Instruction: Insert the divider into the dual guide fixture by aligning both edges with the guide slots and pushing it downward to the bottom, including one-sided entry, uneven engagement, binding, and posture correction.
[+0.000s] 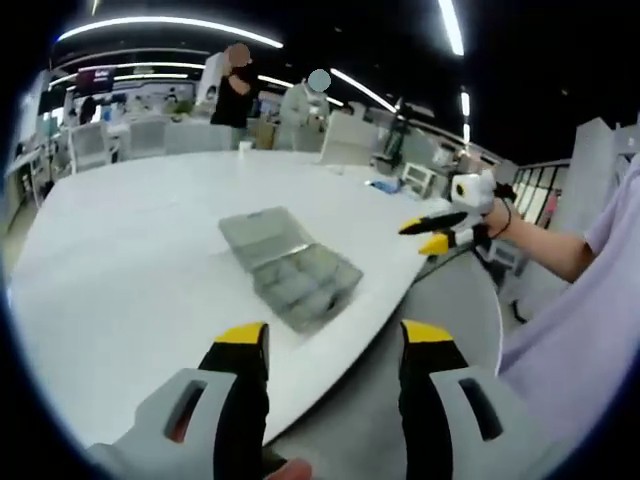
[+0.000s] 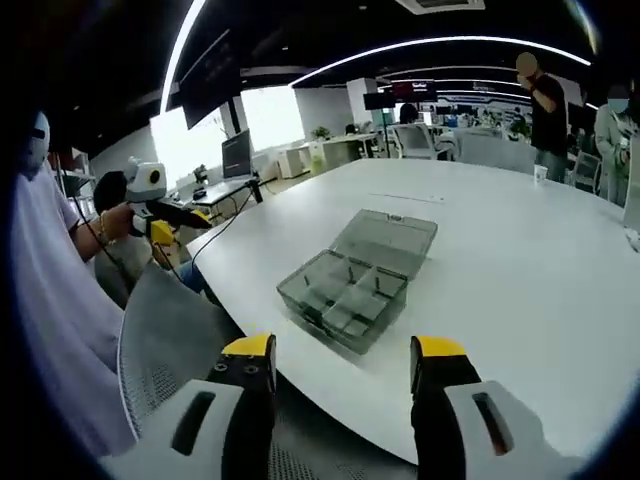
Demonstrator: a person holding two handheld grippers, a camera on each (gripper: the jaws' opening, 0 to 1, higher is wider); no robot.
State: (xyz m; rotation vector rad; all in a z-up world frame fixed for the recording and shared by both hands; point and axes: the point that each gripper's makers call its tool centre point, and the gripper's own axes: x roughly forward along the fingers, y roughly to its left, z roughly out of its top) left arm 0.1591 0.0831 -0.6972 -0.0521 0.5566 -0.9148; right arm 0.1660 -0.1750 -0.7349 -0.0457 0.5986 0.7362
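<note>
A grey see-through compartment box (image 1: 290, 268) lies open near the white table's curved edge, its lid folded flat behind it. Thin partitions split its tray (image 2: 345, 298) into several cells; I cannot pick out a loose divider. My left gripper (image 1: 335, 340) is open, hovering off the table edge short of the box, nothing between its yellow-tipped fingers. My right gripper (image 2: 343, 352) is open too, likewise facing the box from off the table. Each gripper appears in the other's view, held in a hand: the right gripper (image 1: 422, 236) and the left gripper (image 2: 185, 222).
The white table (image 1: 130, 270) spreads wide around the box. A grey mesh chair (image 2: 165, 340) sits between the person and the table edge. The person's lilac sleeve (image 1: 590, 320) is close on the side. People, chairs and desks stand far behind.
</note>
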